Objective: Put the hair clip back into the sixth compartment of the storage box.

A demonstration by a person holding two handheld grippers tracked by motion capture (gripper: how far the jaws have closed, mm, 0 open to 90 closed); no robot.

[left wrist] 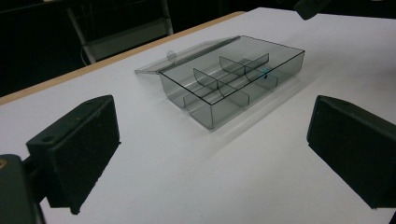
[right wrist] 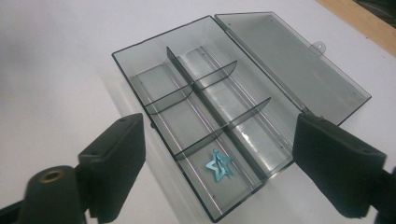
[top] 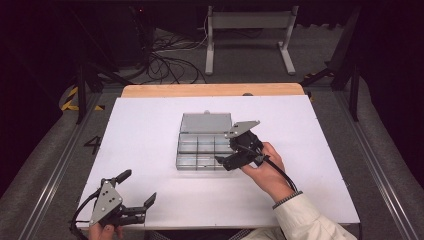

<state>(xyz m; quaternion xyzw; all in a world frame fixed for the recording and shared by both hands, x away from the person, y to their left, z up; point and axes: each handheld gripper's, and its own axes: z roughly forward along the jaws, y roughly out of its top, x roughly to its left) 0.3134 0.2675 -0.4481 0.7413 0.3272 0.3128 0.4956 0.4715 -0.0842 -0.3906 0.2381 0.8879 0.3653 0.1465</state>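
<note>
A clear grey compartment box (top: 187,150) lies mid-table with its lid (top: 206,123) folded open on the far side. A small teal star-shaped clip (right wrist: 218,165) rests on the floor of the corner compartment nearest my right gripper's camera; from the left gripper view the clip (left wrist: 265,72) is a faint teal speck. My right gripper (top: 225,161) hovers over the box's near right corner, open with nothing between its fingers (right wrist: 116,158). My left gripper (top: 137,187) is at the table's front left, open and empty, pointing toward the box (left wrist: 210,112).
The white tabletop (top: 150,125) has a wooden strip (top: 210,90) along its far edge. Beyond it on the floor are a metal stand (top: 247,30) and loose cables (top: 165,60). A person's sleeve (top: 305,220) comes in at the bottom right.
</note>
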